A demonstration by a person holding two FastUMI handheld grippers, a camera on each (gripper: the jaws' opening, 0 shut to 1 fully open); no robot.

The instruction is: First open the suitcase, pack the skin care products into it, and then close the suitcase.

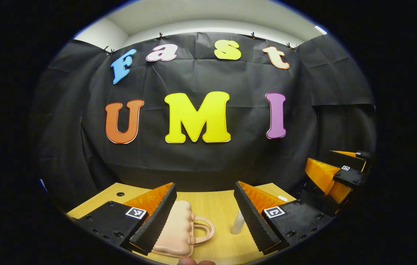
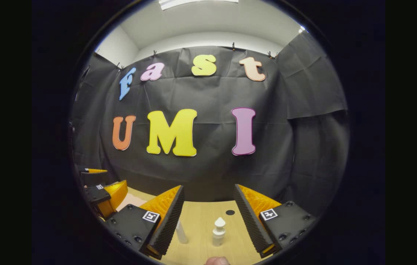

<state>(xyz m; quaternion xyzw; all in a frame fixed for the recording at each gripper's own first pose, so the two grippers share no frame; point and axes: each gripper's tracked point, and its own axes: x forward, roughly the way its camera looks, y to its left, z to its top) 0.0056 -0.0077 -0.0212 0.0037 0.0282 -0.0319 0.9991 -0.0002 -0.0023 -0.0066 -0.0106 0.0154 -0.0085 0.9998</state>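
Suitcase [image 1: 177, 230], small, pink and closed, lies flat on the wooden bench [image 1: 219, 209] near its front edge. Left tool [image 1: 205, 221] hovers spread above it. Right tool [image 2: 208, 222] hovers spread over a white bottle [image 2: 218, 231].

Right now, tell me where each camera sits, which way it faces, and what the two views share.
Left gripper view: rides the left claw, facing the black cloth wall across the wooden table; sees the pink suitcase, a clear tube, the other claw at right.
Right gripper view: rides the right claw, facing the same wall; sees a white bottle.
Shared: wall, table, probably the tube.
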